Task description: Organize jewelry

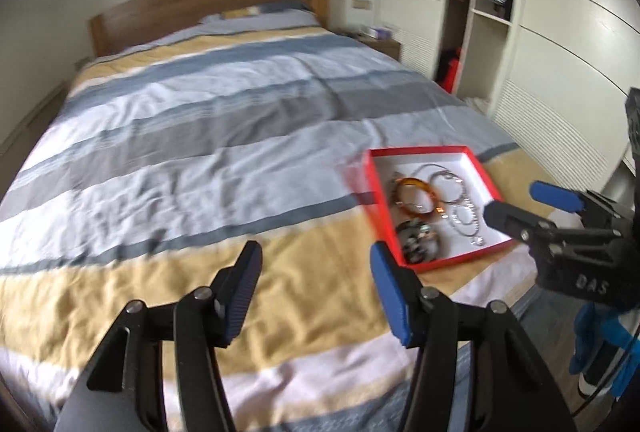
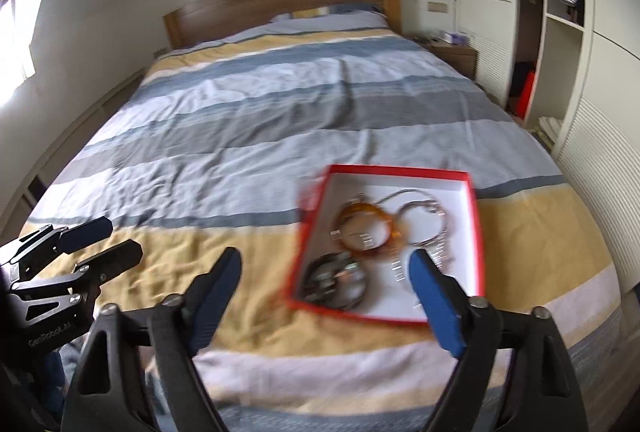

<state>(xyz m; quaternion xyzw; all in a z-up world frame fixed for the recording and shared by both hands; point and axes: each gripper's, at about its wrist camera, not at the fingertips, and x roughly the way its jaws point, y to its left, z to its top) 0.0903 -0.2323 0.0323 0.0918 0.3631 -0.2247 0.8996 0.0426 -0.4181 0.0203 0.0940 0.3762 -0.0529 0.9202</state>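
Note:
A red box [image 1: 420, 150] with a white inside lies on the striped bed near its foot; it also shows in the right wrist view [image 2: 400, 171]. In it lie an amber bangle [image 1: 416, 184] [image 2: 365, 211], a dark patterned bangle [image 1: 418, 246] [image 2: 334, 278] and silver chains [image 1: 464, 216] [image 2: 426, 228]. My left gripper [image 1: 314, 252] is open and empty above the bedspread, left of the box. My right gripper [image 2: 326, 260] is open and empty, its jaws spread over the box's near left part. It also shows in the left wrist view [image 1: 510, 199], beside the box.
The bed [image 1: 200, 135] with a wooden headboard [image 1: 208, 3] fills the room's middle. A white wardrobe [image 1: 560, 31] with an open section stands on the right, a nightstand [image 1: 384, 45] by the headboard. The floor shows at the bed's foot.

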